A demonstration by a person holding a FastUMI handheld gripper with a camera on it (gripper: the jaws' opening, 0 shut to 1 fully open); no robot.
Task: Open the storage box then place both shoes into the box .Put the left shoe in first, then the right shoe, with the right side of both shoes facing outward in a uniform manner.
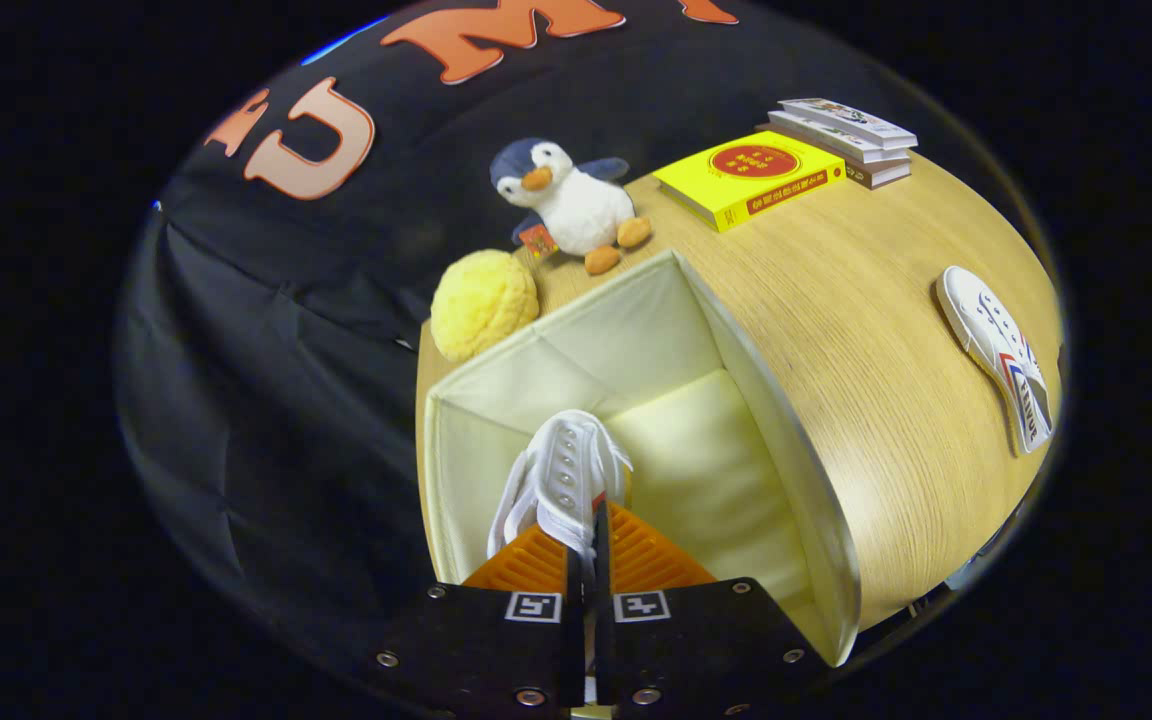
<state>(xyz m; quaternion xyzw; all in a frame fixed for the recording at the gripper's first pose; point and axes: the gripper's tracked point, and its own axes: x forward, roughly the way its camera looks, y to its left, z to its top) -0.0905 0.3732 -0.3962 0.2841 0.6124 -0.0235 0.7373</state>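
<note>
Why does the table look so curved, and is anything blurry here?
Gripper view: the fisheye lens bows the wooden table and storage box; the white shoe pinched in the claw stays sharp, while the far shoe is stretched.

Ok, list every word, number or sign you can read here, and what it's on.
Yellow book: cover and spine print too blurred to read.
Stacked books: print too small to read.
Shoe on the table: side lettering too blurred to read.
White shoe pinched between the fingers, over the storage box: no text.
</note>
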